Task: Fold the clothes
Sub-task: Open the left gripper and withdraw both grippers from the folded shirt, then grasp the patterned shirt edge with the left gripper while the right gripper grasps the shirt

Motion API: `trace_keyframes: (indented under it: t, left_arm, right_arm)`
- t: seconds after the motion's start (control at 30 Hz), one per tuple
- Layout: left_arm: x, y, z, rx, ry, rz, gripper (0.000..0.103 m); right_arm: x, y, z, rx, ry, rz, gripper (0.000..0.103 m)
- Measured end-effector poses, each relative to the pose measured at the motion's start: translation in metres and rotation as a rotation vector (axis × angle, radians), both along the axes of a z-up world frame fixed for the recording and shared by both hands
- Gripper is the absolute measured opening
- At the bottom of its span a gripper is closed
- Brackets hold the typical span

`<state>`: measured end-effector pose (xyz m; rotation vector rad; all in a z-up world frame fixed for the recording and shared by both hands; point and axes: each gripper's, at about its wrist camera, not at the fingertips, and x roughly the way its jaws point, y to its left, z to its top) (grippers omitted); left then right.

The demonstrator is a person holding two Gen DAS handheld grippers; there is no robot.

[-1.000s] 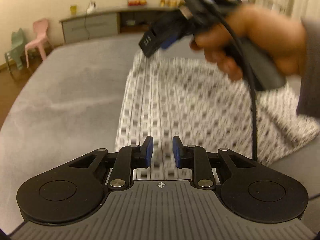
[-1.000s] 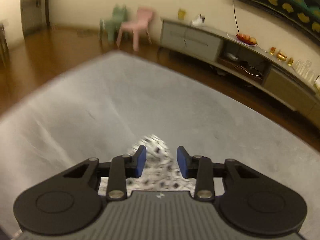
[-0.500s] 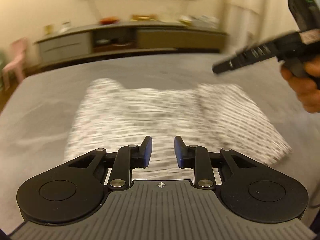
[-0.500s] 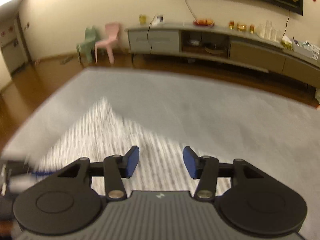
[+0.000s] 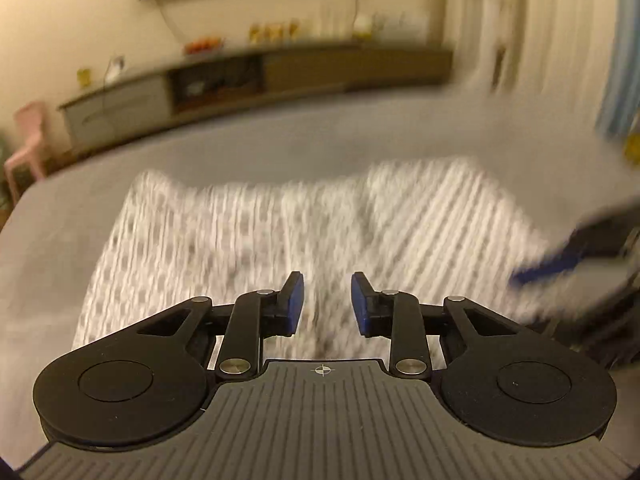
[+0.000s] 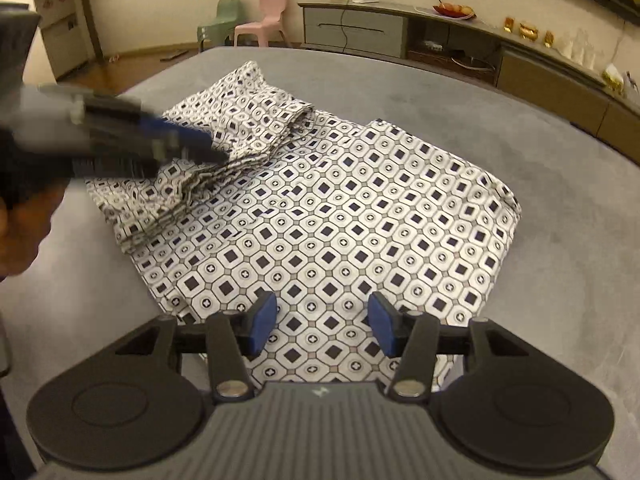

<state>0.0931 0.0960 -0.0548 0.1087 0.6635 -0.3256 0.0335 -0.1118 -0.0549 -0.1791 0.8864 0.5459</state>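
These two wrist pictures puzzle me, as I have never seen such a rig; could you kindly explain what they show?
No robot is at work here: a person holds a hand-held gripping tool in each hand, and each carries a wide-angle camera looking out along its two blue-padded fingers. The blurred picture comes from the left tool; the sharp one comes from the right tool. Both look down at a white patterned garment, partly folded, lying on a grey padded surface. Each tool also shows in the other's picture, and a hand gripping the left one appears at the edge. Both have just been opening, and neither holds anything. Behind stand a long sideboard and two small chairs.
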Motion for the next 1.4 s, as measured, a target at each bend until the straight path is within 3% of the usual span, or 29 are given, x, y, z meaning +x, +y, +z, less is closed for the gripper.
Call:
trace_keyframes:
  t: [0.1, 0.2, 0.37, 0.5, 0.6, 0.8, 0.9, 1.03, 1.13, 1.23, 1.33, 1.4]
  left_arm:
    - [0.027, 0.003, -0.014, 0.011, 0.064, 0.040, 0.016]
    - [0.046, -0.002, -0.034, 0.043, 0.131, 0.033, 0.021]
    - [0.058, -0.012, -0.037, 0.083, 0.119, 0.049, 0.022]
    - [0.062, -0.021, -0.037, 0.117, 0.100, 0.114, 0.021]
    - [0.057, -0.029, -0.031, 0.128, 0.083, 0.124, 0.019]
    - [0.021, -0.059, 0.004, 0.014, 0.077, -0.014, 0.019]
    - [-0.002, -0.081, -0.003, 0.068, 0.119, -0.069, 0.020]
    - [-0.016, -0.091, -0.030, 0.128, 0.166, -0.041, 0.020]
    - [-0.020, -0.087, -0.036, 0.115, 0.143, -0.005, 0.021]
    - [-0.025, -0.081, -0.041, 0.059, 0.134, 0.050, 0.021]
    - [-0.028, -0.078, -0.043, 0.034, 0.121, 0.075, 0.021]
    - [-0.029, -0.079, -0.042, 0.030, 0.117, 0.077, 0.021]
  right_arm:
    - [-0.001, -0.010, 0.000, 0.023, -0.002, -0.002, 0.051]
    - [0.001, -0.010, -0.003, 0.037, -0.015, 0.012, 0.054]
    - [-0.005, -0.001, -0.009, 0.019, -0.060, 0.055, 0.067]
    - [-0.008, 0.002, -0.010, 0.003, -0.081, 0.062, 0.068]
    - [-0.009, 0.004, -0.010, 0.000, -0.081, 0.062, 0.068]
    - [-0.009, 0.002, -0.008, 0.008, -0.069, 0.054, 0.068]
    - [-0.009, -0.001, -0.007, 0.006, -0.069, 0.049, 0.068]
    - [-0.009, -0.010, -0.006, 0.015, -0.060, 0.032, 0.068]
    - [-0.009, -0.029, 0.005, 0.053, -0.044, -0.022, 0.068]
    - [-0.004, -0.067, 0.017, 0.152, -0.001, -0.170, 0.069]
    - [0.007, -0.100, 0.008, 0.269, 0.110, -0.301, 0.068]
    - [0.008, -0.104, -0.001, 0.297, 0.138, -0.321, 0.067]
